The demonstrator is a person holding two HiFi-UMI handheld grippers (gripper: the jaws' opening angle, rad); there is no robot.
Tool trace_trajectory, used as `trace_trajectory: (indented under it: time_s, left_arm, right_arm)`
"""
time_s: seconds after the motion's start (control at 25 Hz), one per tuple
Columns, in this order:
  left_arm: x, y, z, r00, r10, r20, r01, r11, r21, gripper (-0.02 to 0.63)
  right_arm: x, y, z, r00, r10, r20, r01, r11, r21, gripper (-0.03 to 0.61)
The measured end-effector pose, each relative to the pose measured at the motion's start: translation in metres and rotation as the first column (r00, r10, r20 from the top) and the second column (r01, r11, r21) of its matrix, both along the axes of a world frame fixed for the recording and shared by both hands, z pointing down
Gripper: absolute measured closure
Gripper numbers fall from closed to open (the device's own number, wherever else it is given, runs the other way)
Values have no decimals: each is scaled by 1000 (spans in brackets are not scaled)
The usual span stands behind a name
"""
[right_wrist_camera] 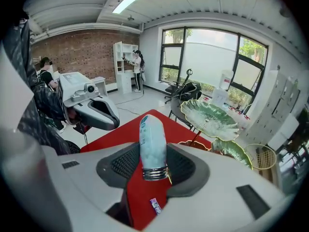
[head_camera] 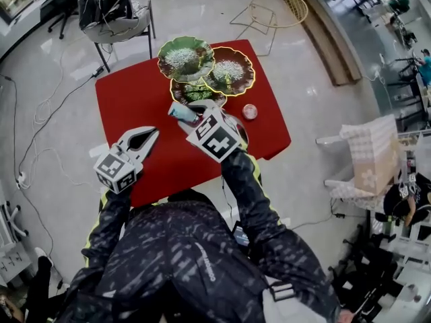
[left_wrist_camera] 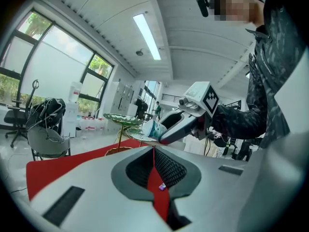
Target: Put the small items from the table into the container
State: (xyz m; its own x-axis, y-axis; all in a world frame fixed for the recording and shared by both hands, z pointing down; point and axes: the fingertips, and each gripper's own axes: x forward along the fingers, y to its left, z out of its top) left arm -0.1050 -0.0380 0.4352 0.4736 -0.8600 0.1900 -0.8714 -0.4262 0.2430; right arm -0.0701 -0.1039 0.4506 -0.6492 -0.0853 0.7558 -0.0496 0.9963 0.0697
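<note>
My right gripper (head_camera: 195, 117) is shut on a pale blue tube with a silver cap (right_wrist_camera: 152, 146), held up over the red table (head_camera: 135, 99). The tube (head_camera: 182, 112) points toward the tiered stand of green leaf-shaped dishes with gold rims (head_camera: 186, 58), close to its lowest dish (head_camera: 195, 93). To the left and nearer the table's front, my left gripper (head_camera: 152, 132) is raised, its jaws shut with nothing between them (left_wrist_camera: 154, 151). A small pink round item (head_camera: 250, 112) lies on the cloth to the right of the right gripper.
A chair piled with cables (head_camera: 114, 12) stands beyond the table's far left corner. A gold wire stand (head_camera: 269, 9) lies on the floor behind the table. Cables trail across the floor at the left (head_camera: 47, 113). A cloth-draped seat (head_camera: 367, 157) is at the right.
</note>
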Motion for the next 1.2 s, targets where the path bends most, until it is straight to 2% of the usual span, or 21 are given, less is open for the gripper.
trace_trajectory:
  time_s: [0.4, 0.96, 1.2]
  left_arm:
    - [-4, -32, -43, 1000, 9, 14, -10, 996, 84, 601]
    - [-12, -87, -59, 1000, -5, -6, 5, 995, 102, 601]
    - [-11, -106, -58, 1000, -8, -3, 8, 996, 88, 601]
  right_arm:
    - [-17, -22, -41, 1000, -19, 20, 18, 998, 64, 399]
    - [-41, -81, -54, 1000, -24, 0, 23, 995, 97, 399]
    - [-51, -106, -52, 1000, -26, -10, 27, 995, 100, 399]
